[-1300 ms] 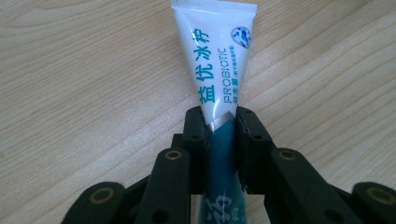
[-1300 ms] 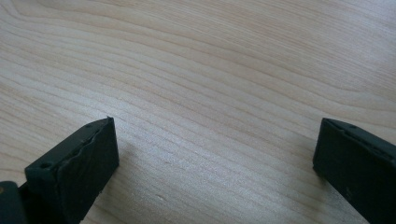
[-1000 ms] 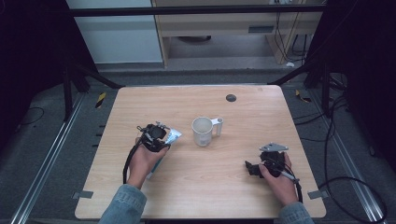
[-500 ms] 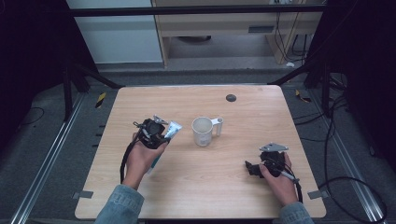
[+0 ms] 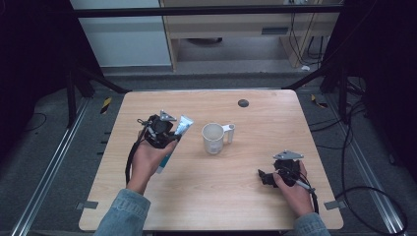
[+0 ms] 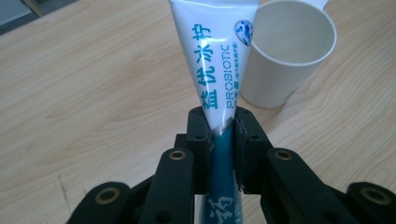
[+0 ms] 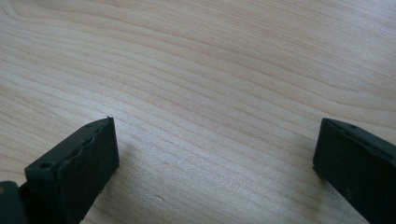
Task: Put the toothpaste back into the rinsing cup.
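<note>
One toothpaste tube is in the scene, white with teal print. One white cup stands on the surface, and it has one handle. There are two grippers, a left gripper and a right gripper, each with two black jaws. Two hands carry them, one gripper to each hand, and two denim sleeves come in from the bottom edge. One small dark round spot sits near the far edge of the surface; it is too small to tell whether it is a cap or a hole. There is one wooden surface.
</note>
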`<state>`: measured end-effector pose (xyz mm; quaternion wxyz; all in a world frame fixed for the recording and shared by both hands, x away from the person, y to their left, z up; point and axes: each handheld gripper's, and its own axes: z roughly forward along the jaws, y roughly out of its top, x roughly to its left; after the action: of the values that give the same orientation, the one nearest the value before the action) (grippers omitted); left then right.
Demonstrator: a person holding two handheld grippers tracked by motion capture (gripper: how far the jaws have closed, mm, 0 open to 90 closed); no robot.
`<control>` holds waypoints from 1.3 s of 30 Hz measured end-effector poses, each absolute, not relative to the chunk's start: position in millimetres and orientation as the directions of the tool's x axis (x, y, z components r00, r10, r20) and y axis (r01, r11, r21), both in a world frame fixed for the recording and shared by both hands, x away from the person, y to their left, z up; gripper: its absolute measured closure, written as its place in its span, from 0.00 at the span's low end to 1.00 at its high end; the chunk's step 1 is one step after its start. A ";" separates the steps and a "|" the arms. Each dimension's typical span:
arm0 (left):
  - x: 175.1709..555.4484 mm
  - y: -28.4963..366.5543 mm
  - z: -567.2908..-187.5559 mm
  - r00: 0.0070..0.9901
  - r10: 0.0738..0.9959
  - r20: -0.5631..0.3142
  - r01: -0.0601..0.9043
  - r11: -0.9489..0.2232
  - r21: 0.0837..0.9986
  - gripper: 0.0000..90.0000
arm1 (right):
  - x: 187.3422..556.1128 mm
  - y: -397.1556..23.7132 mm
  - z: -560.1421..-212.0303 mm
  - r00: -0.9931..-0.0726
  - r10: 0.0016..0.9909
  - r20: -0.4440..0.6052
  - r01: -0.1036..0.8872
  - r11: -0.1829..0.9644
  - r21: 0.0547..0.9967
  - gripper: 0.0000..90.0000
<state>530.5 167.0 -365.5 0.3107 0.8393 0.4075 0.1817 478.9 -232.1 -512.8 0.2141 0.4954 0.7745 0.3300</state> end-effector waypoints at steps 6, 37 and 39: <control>533.1 162.1 -348.5 0.602 0.795 0.070 0.543 -0.473 0.694 0.87 | 478.9 -232.1 -512.8 -0.418 0.909 -0.005 0.626 0.292 0.723 0.00; 566.4 111.0 -315.4 0.656 0.750 0.085 0.454 -0.482 0.749 0.87 | 478.7 -232.2 -512.8 -0.420 0.908 -0.008 0.623 0.294 0.725 0.01; 567.8 111.0 -315.3 0.658 0.751 0.063 0.460 -0.466 0.756 0.87 | 478.6 -232.2 -512.7 -0.420 0.908 -0.006 0.624 0.293 0.724 0.01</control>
<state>567.8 111.0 -315.3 0.3674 0.8330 0.3632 0.1980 478.6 -232.2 -512.7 0.2144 0.4942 0.7750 0.3305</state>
